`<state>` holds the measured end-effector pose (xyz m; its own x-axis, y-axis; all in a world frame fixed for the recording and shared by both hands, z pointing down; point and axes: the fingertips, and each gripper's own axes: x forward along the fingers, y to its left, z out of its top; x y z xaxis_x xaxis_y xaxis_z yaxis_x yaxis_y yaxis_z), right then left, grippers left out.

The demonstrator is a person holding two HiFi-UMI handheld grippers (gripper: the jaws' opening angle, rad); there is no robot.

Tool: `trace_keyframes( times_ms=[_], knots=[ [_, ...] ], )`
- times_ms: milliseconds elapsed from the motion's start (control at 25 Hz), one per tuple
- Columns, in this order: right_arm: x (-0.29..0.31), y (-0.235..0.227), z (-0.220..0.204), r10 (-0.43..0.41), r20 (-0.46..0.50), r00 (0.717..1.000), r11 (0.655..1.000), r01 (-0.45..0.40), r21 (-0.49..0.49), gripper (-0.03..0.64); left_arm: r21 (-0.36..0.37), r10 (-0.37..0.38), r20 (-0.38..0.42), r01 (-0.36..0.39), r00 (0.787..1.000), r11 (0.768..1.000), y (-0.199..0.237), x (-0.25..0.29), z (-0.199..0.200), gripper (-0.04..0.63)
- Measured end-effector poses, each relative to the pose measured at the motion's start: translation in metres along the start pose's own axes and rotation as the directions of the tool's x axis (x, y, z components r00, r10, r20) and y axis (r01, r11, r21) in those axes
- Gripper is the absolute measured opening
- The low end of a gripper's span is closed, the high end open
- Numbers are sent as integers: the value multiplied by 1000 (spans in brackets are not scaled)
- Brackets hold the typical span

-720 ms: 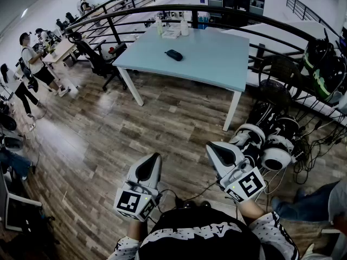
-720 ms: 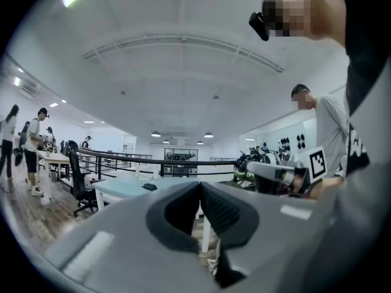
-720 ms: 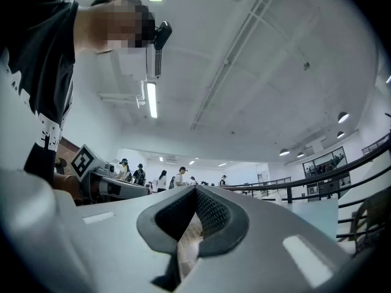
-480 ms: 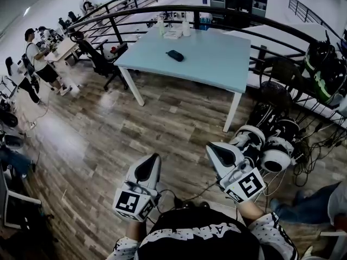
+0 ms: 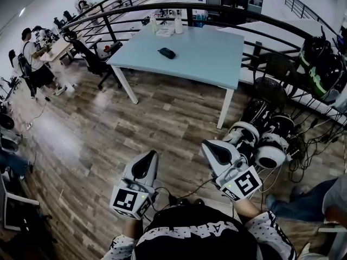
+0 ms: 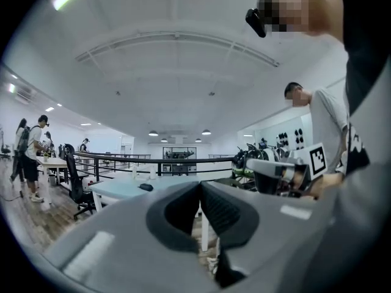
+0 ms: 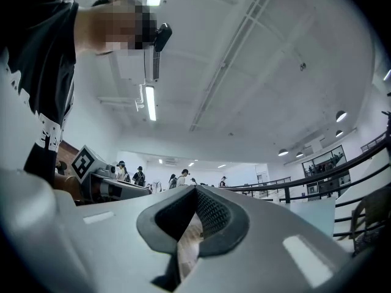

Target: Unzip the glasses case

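The glasses case is a small dark oval lying on the light blue table, far ahead of me. It also shows small and distant in the left gripper view, as the glasses case. Both grippers are held low, close to my body, over the wooden floor and well short of the table. The left gripper points level, its jaws together with nothing between them; its tips meet. The right gripper tilts slightly upward and is shut and empty too, its pads touching.
A black curved railing runs behind the table. White round devices and cables lie on the floor to my right. An office chair and people at desks are to the left. Bottles stand at the table's far edge.
The view has shifted a little, so the table and case sit slightly further left in the head view. Both grippers stay shut and in the same pose near my body.
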<state>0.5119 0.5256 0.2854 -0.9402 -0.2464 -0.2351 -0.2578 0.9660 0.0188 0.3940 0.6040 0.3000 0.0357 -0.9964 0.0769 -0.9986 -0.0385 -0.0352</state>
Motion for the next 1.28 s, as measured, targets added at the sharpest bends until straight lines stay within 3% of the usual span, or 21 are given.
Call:
trace_keyframes(
  times_ms=[400,640,760,880,1080,1280],
  knots=[
    [-31,-17,-7,-1,-37,999,1000,1,3,-5,66,32,-28,-30,999,997,-27,5,-7,0],
    [-38,-20,-15,16,-62,998,1000,-16,-7,-5,-2,27,11,-27,1000,1000,-26,13,-4,0],
    [-33,-28,-20,8,-78,997,1000,-9,-7,-5,1,10,3,-10,1000,1000,-23,21,-9,0],
    [-20,-37,-26,5,-99,995,1000,-6,-13,-5,23,8,-11,-7,1000,1000,-7,35,-14,0],
    [13,-58,-42,-27,-134,991,999,21,-46,-5,-30,-35,34,36,999,999,30,75,-17,0],
    [67,-84,-47,-83,-136,987,994,71,-86,-5,-33,-60,39,62,997,998,82,110,-15,0]
  ],
)
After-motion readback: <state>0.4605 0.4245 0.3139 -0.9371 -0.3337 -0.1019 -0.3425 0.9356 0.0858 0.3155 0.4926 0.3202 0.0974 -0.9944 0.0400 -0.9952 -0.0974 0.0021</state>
